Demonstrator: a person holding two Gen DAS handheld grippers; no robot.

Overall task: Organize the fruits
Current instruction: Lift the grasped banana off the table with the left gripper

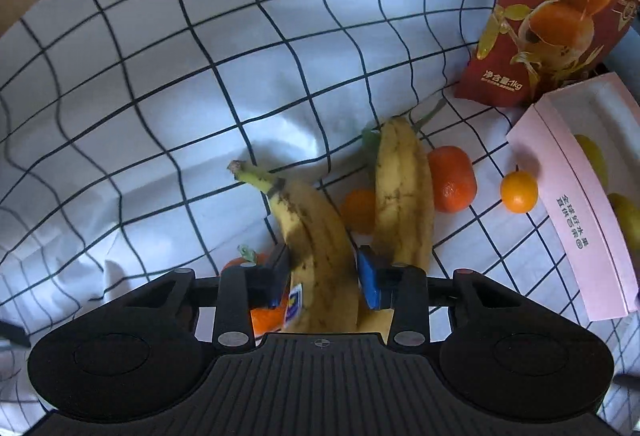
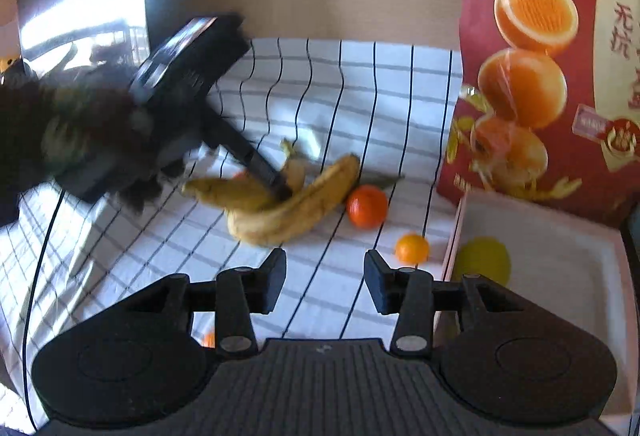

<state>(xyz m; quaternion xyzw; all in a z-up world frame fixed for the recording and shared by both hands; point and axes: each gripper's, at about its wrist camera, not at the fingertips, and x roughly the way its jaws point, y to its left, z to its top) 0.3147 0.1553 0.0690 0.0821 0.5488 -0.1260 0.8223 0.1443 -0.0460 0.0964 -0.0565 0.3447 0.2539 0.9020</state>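
While the left gripper clamps a spotted banana between its blue pads on the checked cloth, the right gripper hangs open and empty, near the bananas and beside the pink box.

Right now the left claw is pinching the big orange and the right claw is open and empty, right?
Not quite. The left claw is pinching a banana, not the big orange, which sits untouched on the checked cloth; the left wrist view shows it. The right claw is open and empty.
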